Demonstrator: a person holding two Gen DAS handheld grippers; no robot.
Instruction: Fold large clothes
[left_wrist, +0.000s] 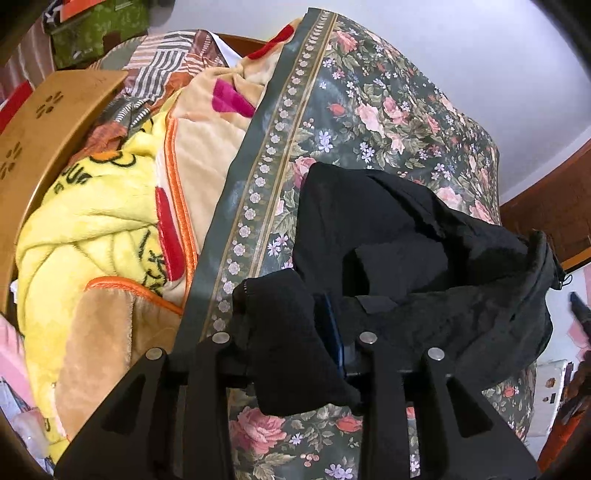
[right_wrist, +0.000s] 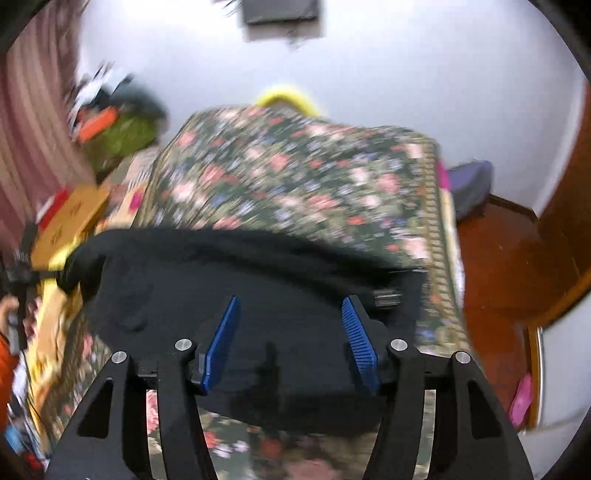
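Biggest thing I see: the floral bedspread (left_wrist: 369, 122), dark green w/ pink roses, filling the centre of both views and running away to the far white wall (left_wrist: 480, 55). Its bordered edge runs diagonally down the left wrist view. Left of that edge there's a heap of blankets: yellow fleece blanket (left_wrist: 92, 221) near-left, a cream one w/ orange trim behind it. A wooden headboard (left_wrist: 40, 122) w/ flower cut-outs curves along the far left. Right side, reddish-brown wood furniture (right_wrist: 509, 266).

The black garment (left_wrist: 388, 229) lies bunched on the bedspread, near side, right of the border strip. In the right wrist view it's spread wider across the near part of the bed; that view is motion-blurred, so no detail on folds.

Left gripper (left_wrist: 334, 332): claws drawn together, pinching a fold of the black garment; cloth drapes over the fingers, only a sliver of blue pad shows.

Right gripper (right_wrist: 291, 339): claws spread wide, blue pads (right_wrist: 221, 343) well apart, nothing held, poised over the black garment. Can't tell if it's touching.
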